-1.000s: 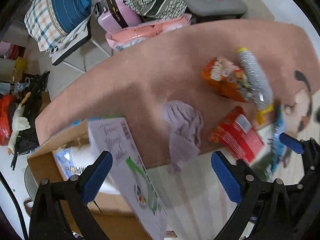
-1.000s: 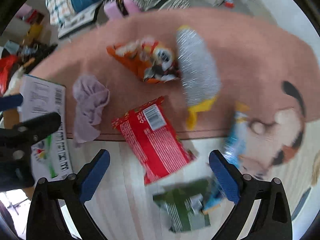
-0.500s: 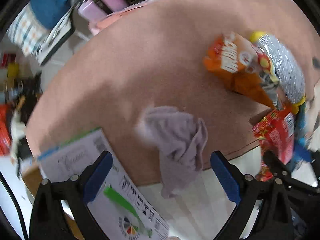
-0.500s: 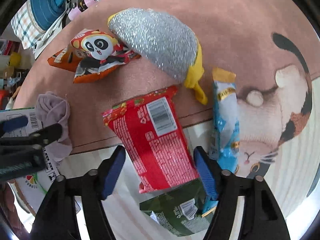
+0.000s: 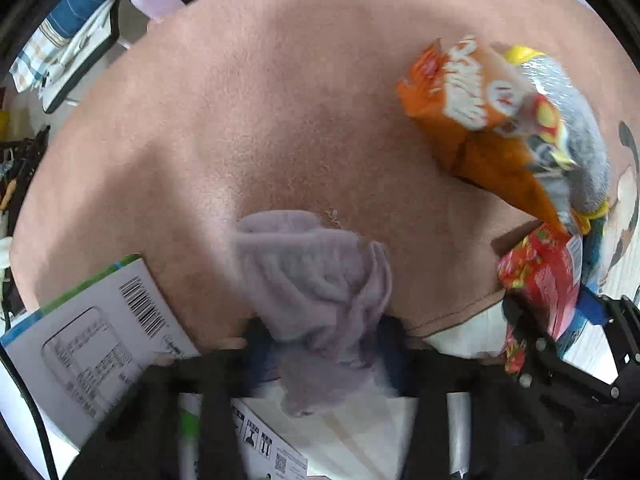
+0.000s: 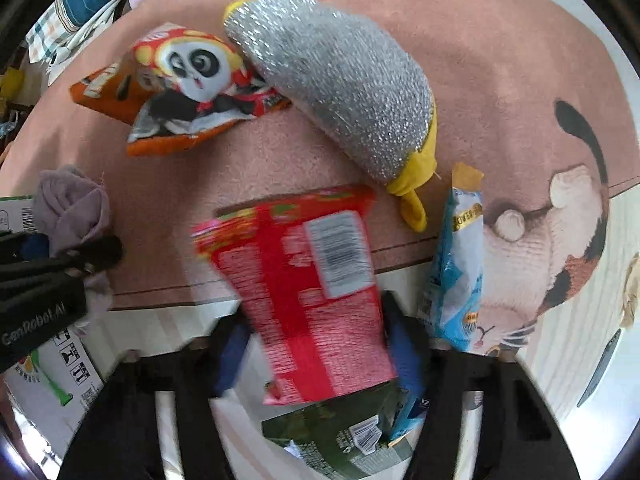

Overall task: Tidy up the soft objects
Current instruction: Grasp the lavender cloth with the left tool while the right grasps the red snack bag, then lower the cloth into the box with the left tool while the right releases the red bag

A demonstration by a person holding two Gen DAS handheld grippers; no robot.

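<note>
Left gripper point(image 5: 324, 352) pinches the lilac cloth point(image 5: 316, 280) at the pink rug's point(image 5: 248, 120) edge, box point(image 5: 96, 340) beside; right gripper point(image 6: 316, 344), closing, seemingly clamps the red packet point(image 6: 312, 300).

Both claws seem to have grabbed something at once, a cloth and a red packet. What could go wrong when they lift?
The left gripper pinches only the lower end of the cloth, so the rest may hang down and could catch on the box. The right gripper has just been closing around the red packet; it could slip or be crushed. That packet overlaps the green packet, which might be dragged along.
</note>
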